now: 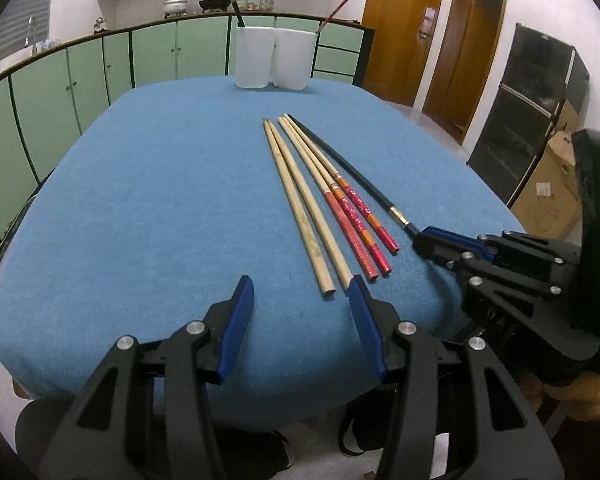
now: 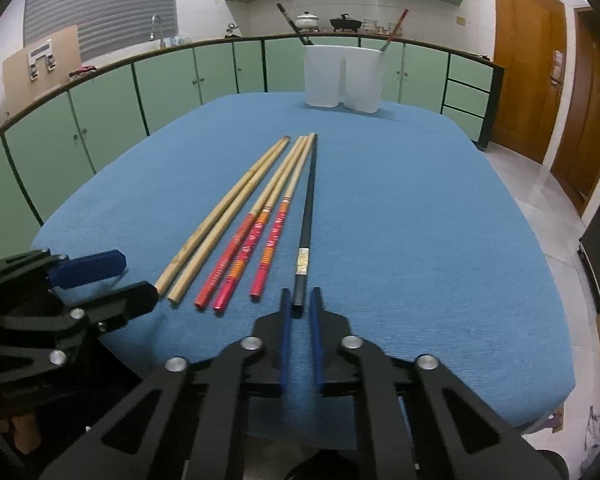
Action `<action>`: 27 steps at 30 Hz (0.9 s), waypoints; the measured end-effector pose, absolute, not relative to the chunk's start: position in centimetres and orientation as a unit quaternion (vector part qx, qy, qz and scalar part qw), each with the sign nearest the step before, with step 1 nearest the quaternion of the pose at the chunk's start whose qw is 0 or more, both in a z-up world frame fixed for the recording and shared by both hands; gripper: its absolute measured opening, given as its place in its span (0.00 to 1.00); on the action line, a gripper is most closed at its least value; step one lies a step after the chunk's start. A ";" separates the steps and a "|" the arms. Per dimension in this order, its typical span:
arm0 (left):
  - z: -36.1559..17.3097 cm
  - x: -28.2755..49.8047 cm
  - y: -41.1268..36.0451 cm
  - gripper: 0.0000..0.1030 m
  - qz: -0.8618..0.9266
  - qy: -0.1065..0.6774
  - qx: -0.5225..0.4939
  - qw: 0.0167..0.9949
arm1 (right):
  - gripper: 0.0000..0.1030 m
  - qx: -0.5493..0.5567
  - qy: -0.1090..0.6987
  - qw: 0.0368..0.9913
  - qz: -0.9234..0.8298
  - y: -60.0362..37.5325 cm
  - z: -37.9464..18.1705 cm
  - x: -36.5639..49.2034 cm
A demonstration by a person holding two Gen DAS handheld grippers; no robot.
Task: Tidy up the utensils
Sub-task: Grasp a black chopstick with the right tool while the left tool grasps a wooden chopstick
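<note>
two sticks binned at 12 o'clock; six left; my right tool point(image 2: 300, 306) nearly clenched round the black chopstick point(image 2: 309, 208); left tool point(image 1: 302, 286) released

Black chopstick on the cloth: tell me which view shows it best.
The right wrist view: the black chopstick runs straight ahead, full length, its near end between the right gripper fingers. The left wrist view shows it slanted at the side, its end hidden by that gripper.

The lower ends of the two sticks point(image 2: 294, 28) in the white cups point(image 2: 342, 80) at twelve o'clock are hidden, and the black chopstick's point(image 1: 352, 170) butt vanishes behind the right gripper point(image 1: 428, 240).
</note>
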State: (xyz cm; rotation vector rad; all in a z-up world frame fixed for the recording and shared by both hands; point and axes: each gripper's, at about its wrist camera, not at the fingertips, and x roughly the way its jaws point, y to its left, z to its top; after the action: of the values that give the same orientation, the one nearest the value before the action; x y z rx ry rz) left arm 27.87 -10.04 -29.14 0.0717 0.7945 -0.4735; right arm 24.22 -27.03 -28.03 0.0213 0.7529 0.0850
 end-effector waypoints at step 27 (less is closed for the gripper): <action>-29.5 28.9 -8.9 0.06 -0.169 0.367 0.016 0.914 | 0.06 0.033 0.365 0.931 -0.001 -28.6 -28.2 24.5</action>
State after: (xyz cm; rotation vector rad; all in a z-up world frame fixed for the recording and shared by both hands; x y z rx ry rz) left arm 28.90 -8.93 -29.53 0.0328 0.7566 -0.3475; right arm 24.50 -28.63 -28.21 0.0666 0.7465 -0.0023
